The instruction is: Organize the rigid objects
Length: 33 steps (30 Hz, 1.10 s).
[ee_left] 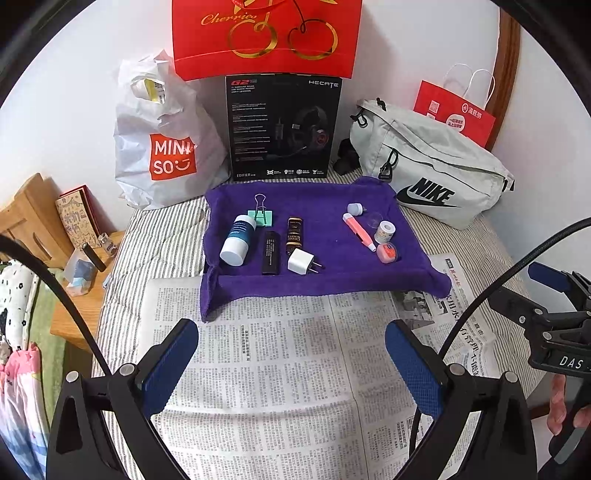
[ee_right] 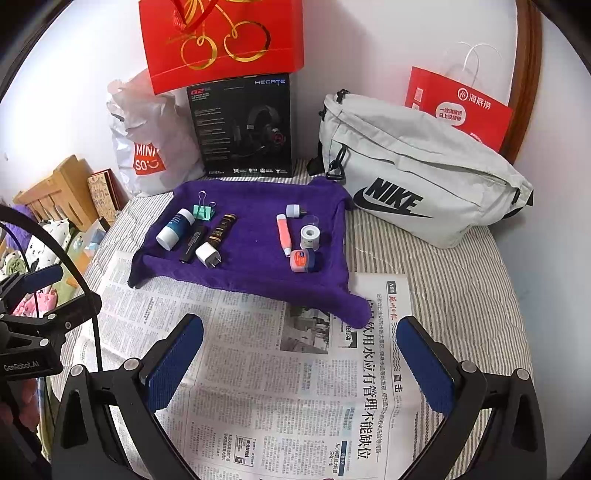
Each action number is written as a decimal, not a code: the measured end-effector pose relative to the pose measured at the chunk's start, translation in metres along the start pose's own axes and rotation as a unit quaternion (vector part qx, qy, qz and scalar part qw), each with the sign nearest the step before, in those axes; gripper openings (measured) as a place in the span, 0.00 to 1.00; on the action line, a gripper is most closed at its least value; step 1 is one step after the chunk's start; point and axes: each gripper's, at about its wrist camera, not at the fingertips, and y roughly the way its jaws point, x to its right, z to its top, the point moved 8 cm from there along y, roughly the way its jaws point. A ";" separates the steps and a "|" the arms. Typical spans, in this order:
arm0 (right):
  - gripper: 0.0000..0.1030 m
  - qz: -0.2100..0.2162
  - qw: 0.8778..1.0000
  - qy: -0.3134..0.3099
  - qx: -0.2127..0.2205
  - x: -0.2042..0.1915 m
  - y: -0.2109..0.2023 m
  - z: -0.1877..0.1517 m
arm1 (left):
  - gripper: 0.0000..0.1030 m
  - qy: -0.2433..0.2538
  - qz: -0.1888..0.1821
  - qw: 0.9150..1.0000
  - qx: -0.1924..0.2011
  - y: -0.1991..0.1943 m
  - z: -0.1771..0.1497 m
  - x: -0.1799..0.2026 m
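A purple towel lies on the bed with small rigid objects on it. On its left are a white and blue bottle, a green binder clip, a black tube, a dark brown bottle and a white charger plug. On its right are an orange pen, a white tape roll, an orange jar and a small white cap. My left gripper and right gripper are open and empty above the newspaper, in front of the towel.
A newspaper covers the striped bedding. Behind the towel stand a white Miniso bag, a black headset box, a red gift bag, a grey Nike bag and a red paper bag. A wooden side table is left.
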 end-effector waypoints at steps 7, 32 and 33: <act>1.00 0.002 1.000 -0.001 0.000 0.000 0.000 0.000 | 0.99 0.003 0.001 1.000 0.000 -0.001 0.000 0.000; 1.00 0.004 1.000 0.000 0.002 0.001 0.000 0.000 | 0.99 0.004 -0.001 1.000 0.001 -0.001 0.000 0.000; 1.00 0.004 1.000 0.000 0.002 0.001 0.000 0.000 | 0.99 0.004 -0.001 1.000 0.002 -0.001 0.000 0.000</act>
